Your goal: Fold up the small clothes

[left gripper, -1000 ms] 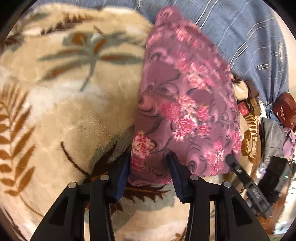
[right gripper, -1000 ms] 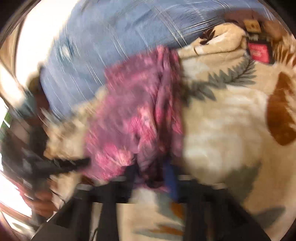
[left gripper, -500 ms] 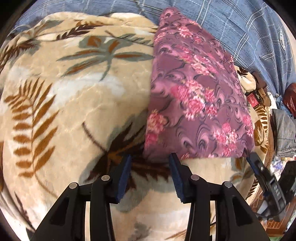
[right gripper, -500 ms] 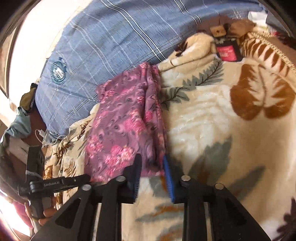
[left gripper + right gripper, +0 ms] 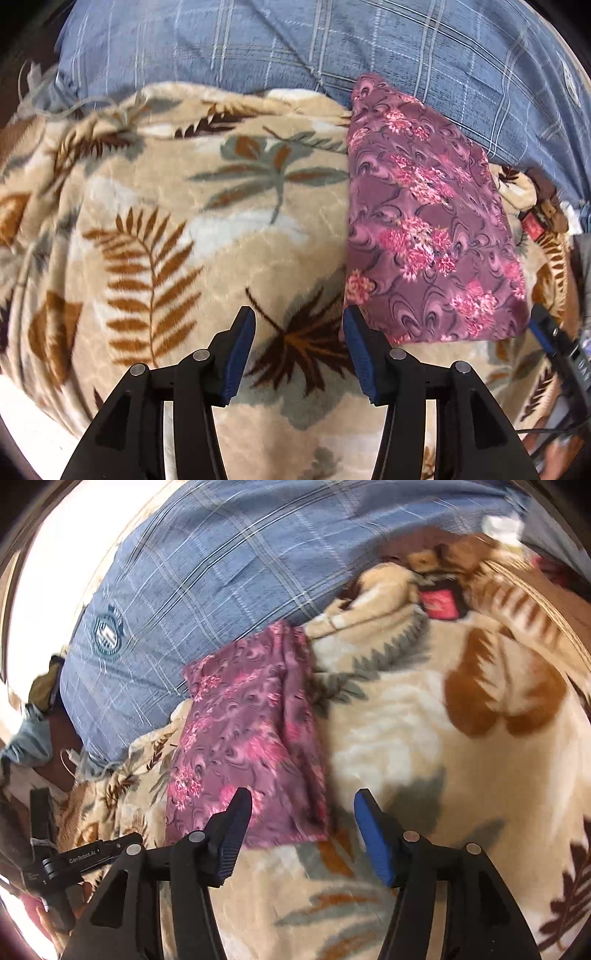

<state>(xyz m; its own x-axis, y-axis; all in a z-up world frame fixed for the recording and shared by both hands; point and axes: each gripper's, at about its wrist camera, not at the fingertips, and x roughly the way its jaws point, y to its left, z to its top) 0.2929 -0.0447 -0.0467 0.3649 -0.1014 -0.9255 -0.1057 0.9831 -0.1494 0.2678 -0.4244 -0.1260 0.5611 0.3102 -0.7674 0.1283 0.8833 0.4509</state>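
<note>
One purple floral garment (image 5: 428, 236) looks folded flat on my leaf-print blanket (image 5: 155, 229), both left tongs (image 5: 298, 345) and right tongs (image 5: 303, 830) released just short of its near edge.

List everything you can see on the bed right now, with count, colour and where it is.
folded garment: one, purple with pink flowers, flat on the blanket near the pillow
blanket: one, beige with brown and grey leaves, covering the bed
pillow: one, blue plaid, behind the garment
red label: one, at the blanket's far bunched edge
left hand-held gripper: one, black with blue pads, open beside the garment
right hand-held gripper: one, same colours, open at the garment's near edge
</note>
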